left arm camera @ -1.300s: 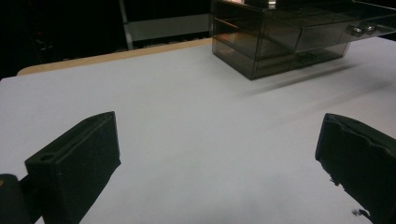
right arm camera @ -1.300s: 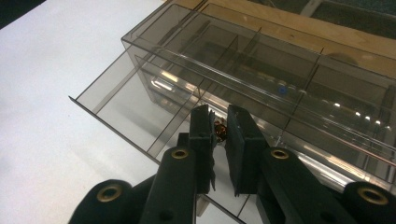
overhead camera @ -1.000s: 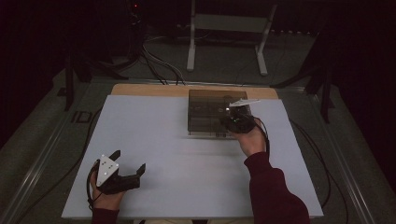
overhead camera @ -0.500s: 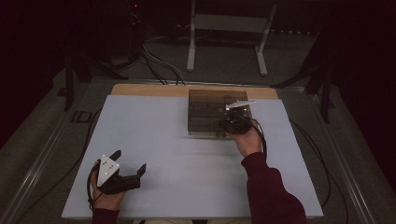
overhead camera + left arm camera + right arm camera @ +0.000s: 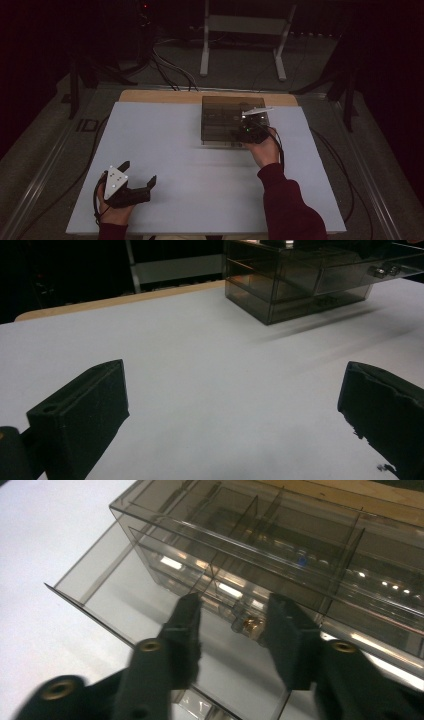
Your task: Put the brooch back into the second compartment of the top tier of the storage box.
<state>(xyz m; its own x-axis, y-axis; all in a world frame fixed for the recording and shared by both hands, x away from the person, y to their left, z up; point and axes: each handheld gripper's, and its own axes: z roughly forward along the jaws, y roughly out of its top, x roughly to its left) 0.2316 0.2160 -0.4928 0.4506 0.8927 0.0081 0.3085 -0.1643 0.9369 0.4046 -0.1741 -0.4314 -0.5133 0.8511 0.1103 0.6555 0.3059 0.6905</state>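
Note:
A smoky see-through drawer box (image 5: pixel 225 117) stands at the back middle of the white table (image 5: pixel 165 150). My right gripper (image 5: pixel 250 134) is at its front face. In the right gripper view its jaws (image 5: pixel 235 607) stand apart on either side of a small brass drawer knob (image 5: pixel 250 626), which sits close to the right-hand jaw; no grip shows. A drawer (image 5: pixel 115 592) sticks out of the box at the lower left. My left gripper (image 5: pixel 136 176) rests near the table's front left, open wide and empty (image 5: pixel 230 405), far from the box (image 5: pixel 295 280).
A bare wooden strip (image 5: pixel 160 96) runs along the table's back edge. Cables (image 5: pixel 170 70) and a white stand (image 5: pixel 245 30) are on the floor behind. The right gripper's cable (image 5: pixel 325 150) trails across the right side of the table.
The right hand has drifted slightly left and toward the person along the box front. The left gripper has not moved.

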